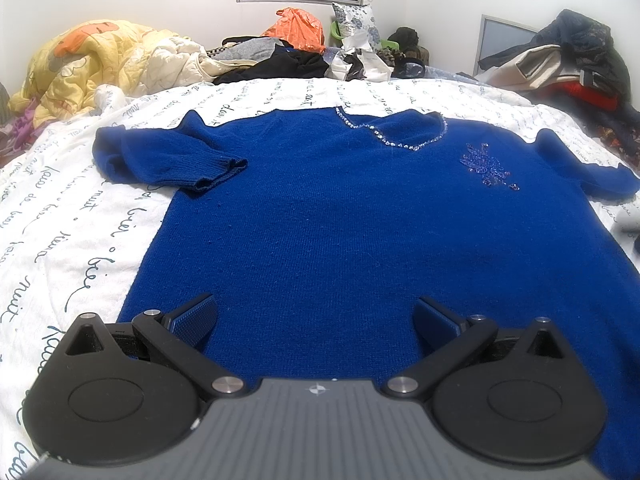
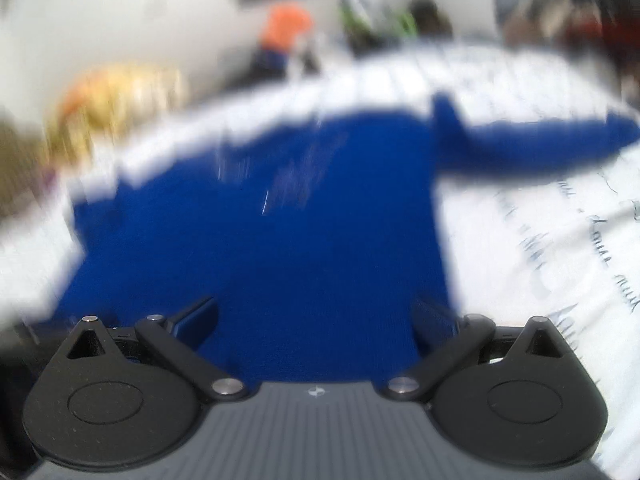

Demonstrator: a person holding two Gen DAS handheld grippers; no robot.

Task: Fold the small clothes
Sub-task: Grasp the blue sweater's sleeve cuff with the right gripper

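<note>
A royal-blue short-sleeved knit sweater (image 1: pixel 320 208) lies flat, front up, on a white bedsheet (image 1: pixel 60 232) printed with script. It has a rhinestone-trimmed neckline (image 1: pixel 396 136) and a sequin motif (image 1: pixel 486 166). Its left sleeve (image 1: pixel 168 160) is folded inward over the chest edge. My left gripper (image 1: pixel 316 312) is open, hovering over the sweater's lower hem, nothing between its fingers. The right wrist view is motion-blurred: the same sweater (image 2: pixel 260 240) fills it, with its right sleeve (image 2: pixel 540 144) stretched out on the sheet. My right gripper (image 2: pixel 316 316) is open over the hem near the sweater's right side.
A yellow quilt (image 1: pixel 92 64) is heaped at the far left. Piled clothes, an orange bag (image 1: pixel 296 28) and a floral pillow (image 1: pixel 356 20) line the far edge of the bed. More clothing (image 1: pixel 568 56) is stacked at the far right.
</note>
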